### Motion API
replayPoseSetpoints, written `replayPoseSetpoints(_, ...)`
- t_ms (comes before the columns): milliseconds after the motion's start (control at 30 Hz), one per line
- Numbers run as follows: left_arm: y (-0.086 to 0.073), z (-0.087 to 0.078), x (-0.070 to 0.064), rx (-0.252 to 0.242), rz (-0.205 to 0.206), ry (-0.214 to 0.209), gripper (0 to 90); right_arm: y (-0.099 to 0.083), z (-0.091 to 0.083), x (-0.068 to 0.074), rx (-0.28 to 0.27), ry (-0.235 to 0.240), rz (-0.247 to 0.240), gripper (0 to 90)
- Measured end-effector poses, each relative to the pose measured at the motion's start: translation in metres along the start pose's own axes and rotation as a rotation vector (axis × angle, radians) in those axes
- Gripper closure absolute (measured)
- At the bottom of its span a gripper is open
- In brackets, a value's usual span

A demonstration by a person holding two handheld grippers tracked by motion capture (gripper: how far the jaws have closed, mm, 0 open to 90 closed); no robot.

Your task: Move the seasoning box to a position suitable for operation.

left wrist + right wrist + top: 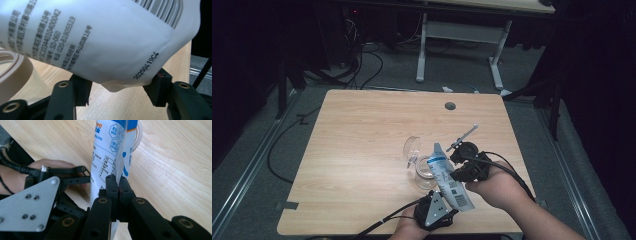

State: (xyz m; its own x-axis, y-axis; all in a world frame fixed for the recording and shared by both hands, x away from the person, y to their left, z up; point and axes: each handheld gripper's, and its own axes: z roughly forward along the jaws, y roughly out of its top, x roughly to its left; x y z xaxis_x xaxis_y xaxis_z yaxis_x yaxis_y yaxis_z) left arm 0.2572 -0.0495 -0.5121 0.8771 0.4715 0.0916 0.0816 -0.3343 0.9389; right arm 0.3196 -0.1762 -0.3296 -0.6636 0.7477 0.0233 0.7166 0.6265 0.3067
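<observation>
A white pouch with blue print and a barcode leans steeply, its narrow top over a clear glass jar whose hinged lid stands up. My right gripper is shut on the pouch's side seam. My left gripper holds the fat bottom end of the pouch, its jaws wide apart and pressed against both sides. The jar's rim sits just beyond the pouch.
The wooden table has a round cable hole near its far edge. A white desk frame and floor cables lie beyond it. My left hand shows close to the right gripper.
</observation>
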Motion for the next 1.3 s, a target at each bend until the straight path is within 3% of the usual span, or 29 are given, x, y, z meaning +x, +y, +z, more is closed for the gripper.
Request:
replayPoseSetpoints(100, 0.0, -0.001, -0.001, -0.003, 0.008, 0.008, 49.9, 0.0, 0.001, -0.001, 0.003, -0.005, 0.004, 89.7)
replayPoseSetpoints(200, 0.001, 0.001, -0.002, -0.01, -0.011, 0.005, 53.5, -0.001, 0.002, -0.004, 0.0, -0.014, -0.001, 89.7)
replayPoseSetpoints(433, 0.003, 0.003, -0.005, 0.0, -0.044, -0.016, 54.4, 0.001, 0.009, -0.007, -0.005, -0.011, 0.005, 89.8)
replayPoseSetpoints(767, 0.007, 0.0, -0.006, 0.009, -0.044, -0.013, 55.4, 0.005, 0.014, -0.006, -0.018, -0.014, -0.015, 89.7)
replayPoseSetpoints(1067, 0.008, 0.003, -0.003, 0.025, -0.058, -0.01, 55.5, 0.009, 0.018, -0.008, -0.019, -0.019, 0.008, 89.6)
replayPoseSetpoints(1100, 0.008, 0.003, -0.003, 0.025, -0.06, -0.011, 55.5, 0.008, 0.017, -0.007, -0.011, -0.019, 0.029, 89.6)
replayPoseSetpoints(1133, 0.008, 0.003, -0.003, 0.025, -0.061, -0.011, 55.5, 0.009, 0.018, -0.009, -0.018, -0.022, -0.004, 89.6)
replayPoseSetpoints(1300, 0.009, 0.004, -0.001, 0.02, -0.08, -0.019, 55.6, 0.012, 0.019, -0.01, -0.008, -0.026, -0.013, 89.5)
